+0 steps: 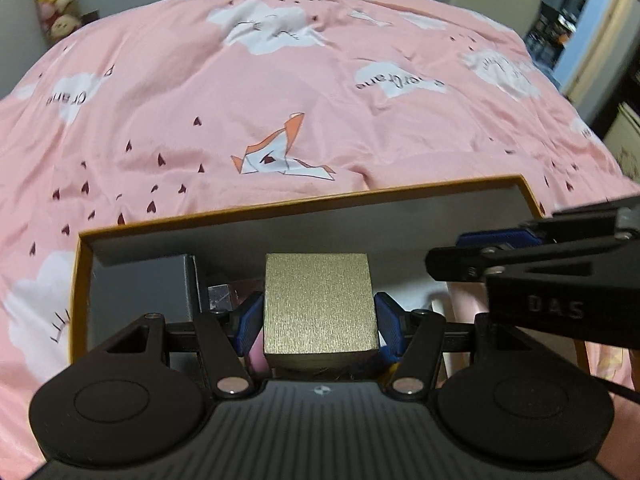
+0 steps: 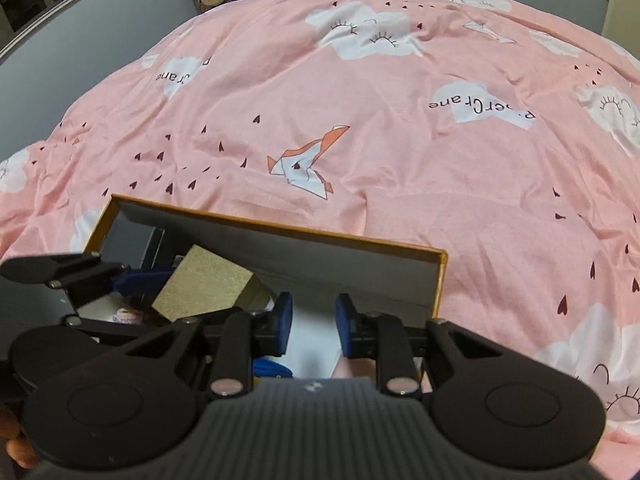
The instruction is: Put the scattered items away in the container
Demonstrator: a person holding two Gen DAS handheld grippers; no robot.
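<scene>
While my left claw (image 1: 320,316) pinches the gold box (image 1: 320,304) over the container (image 1: 280,210) on the bed (image 1: 280,92), I judge placing is in hand: lower, then let go. My right claw (image 2: 314,326) hangs spread and empty at the container's right.

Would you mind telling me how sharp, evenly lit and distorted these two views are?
Left wrist view: strong fisheye bulge in the bedspread, gold box crisp, right gripper motion-blurred. Right wrist view: same bulge, dim light, container interior shadowed and soft.
</scene>
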